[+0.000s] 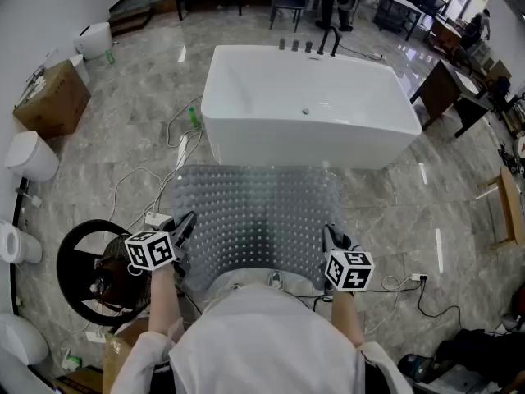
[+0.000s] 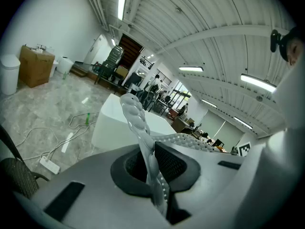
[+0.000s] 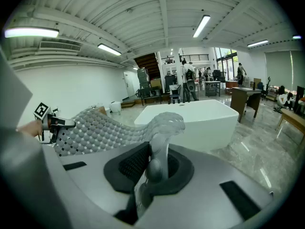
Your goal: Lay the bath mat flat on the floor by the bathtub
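Translucent studded bath mat (image 1: 258, 220) spreads before the bathtub (image 1: 308, 105), far edge near its base. Gripper views alone show left gripper (image 2: 152, 168) and right gripper (image 3: 150, 171) jaws clamped on its near corners. Open floor (image 1: 394, 212) lies right of the bathtub.

clear bubbled bath mat (image 1: 256, 220) hangs spread before white bathtub (image 1: 308, 105).

Right gripper (image 3: 153, 168) clamped on an edge of the bath mat (image 3: 95, 130).
Its 2 jaws pinch the studded mat, which stretches away leftward; a white bathtub (image 3: 200, 118) stands beyond.
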Tool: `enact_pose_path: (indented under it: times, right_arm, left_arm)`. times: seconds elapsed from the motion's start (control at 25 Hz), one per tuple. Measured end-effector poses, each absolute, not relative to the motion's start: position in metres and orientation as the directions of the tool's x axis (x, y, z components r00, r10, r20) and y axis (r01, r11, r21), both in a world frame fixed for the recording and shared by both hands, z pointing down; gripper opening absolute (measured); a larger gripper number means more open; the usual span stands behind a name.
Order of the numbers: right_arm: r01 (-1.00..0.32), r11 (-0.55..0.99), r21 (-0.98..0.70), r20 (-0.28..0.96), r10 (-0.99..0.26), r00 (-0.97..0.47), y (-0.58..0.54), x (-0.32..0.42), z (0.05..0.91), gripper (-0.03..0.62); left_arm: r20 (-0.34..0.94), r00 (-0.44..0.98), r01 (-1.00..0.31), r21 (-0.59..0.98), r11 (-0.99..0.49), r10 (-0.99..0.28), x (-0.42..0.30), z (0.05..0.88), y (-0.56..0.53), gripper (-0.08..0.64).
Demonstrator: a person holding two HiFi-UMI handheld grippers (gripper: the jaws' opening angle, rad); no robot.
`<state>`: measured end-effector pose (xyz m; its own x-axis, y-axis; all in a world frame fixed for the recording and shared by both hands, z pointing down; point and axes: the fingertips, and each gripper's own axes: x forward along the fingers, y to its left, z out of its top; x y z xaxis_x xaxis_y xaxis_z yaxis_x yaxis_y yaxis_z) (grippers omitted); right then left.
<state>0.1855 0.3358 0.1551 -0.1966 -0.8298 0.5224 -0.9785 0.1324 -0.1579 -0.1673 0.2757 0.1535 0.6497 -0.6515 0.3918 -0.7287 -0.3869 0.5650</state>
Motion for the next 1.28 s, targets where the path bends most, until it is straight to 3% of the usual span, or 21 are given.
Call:
enact_pose_path:
  times: [0.92,1.28]
  right_arm:
    - [-0.976,0.088,-0.197,0.504,-0.845,-0.179,0.36,0.137,0.155,0.043]
    - [-0.973,0.109,-0.204,0.512,-0.835,-0.201,0.33,0.153,0.156,0.043]
  left_arm:
    - [0.376,0.709,-0.671,0.619,-0.407,-0.597,-0.208,0.176,0.283,0.044]
    - [0.412,0.672,-0.704,0.614,-0.357,-0.616,-0.205,0.179,0.262,0.044]
